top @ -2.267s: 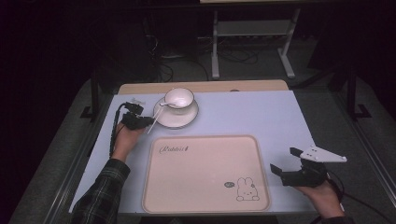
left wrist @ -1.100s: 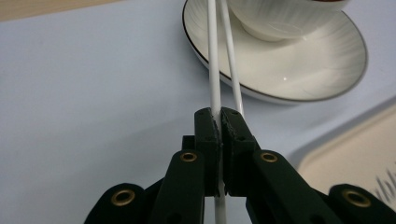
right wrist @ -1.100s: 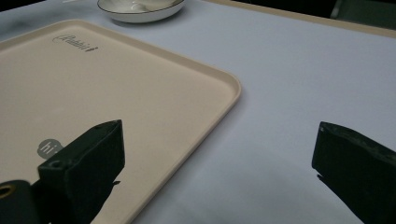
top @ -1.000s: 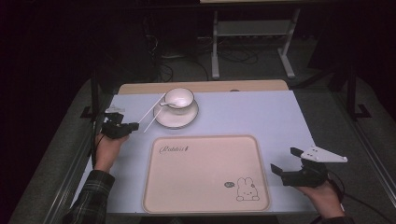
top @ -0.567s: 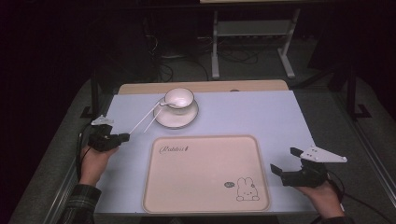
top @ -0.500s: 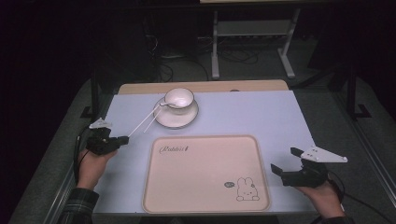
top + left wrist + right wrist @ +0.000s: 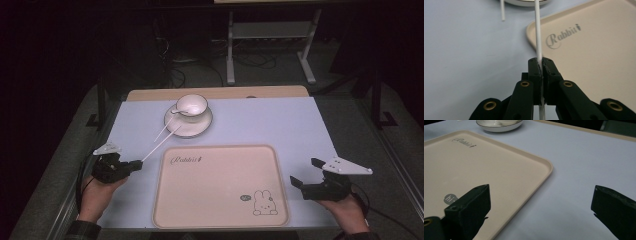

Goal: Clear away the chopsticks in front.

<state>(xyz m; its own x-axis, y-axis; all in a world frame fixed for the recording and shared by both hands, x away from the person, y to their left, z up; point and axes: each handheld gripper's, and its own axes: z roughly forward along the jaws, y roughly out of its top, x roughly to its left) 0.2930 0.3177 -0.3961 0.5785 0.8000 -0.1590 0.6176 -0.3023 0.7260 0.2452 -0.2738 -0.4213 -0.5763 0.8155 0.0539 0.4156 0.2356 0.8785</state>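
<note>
A white cup (image 7: 191, 104) sat on a saucer (image 7: 188, 121) at 12 o'clock, a spoon's bowl inside. The beige tray (image 7: 220, 184) lay bare. At 9 o'clock, the left gripper (image 7: 135, 164) clamped a white stick (image 7: 161, 143). The right gripper (image 7: 305, 172), at 3 o'clock, stood apart.

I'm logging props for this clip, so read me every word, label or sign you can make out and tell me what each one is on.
"Rabbit" in cursive script, on the tray, near its corner closest to the saucer.
"hi" in a small grey speech bubble, on the tray beside the rabbit drawing.
A small mark follows the script word; it is too blurred to read.
No other text can be read on the cup, the table or the grippers.
</note>
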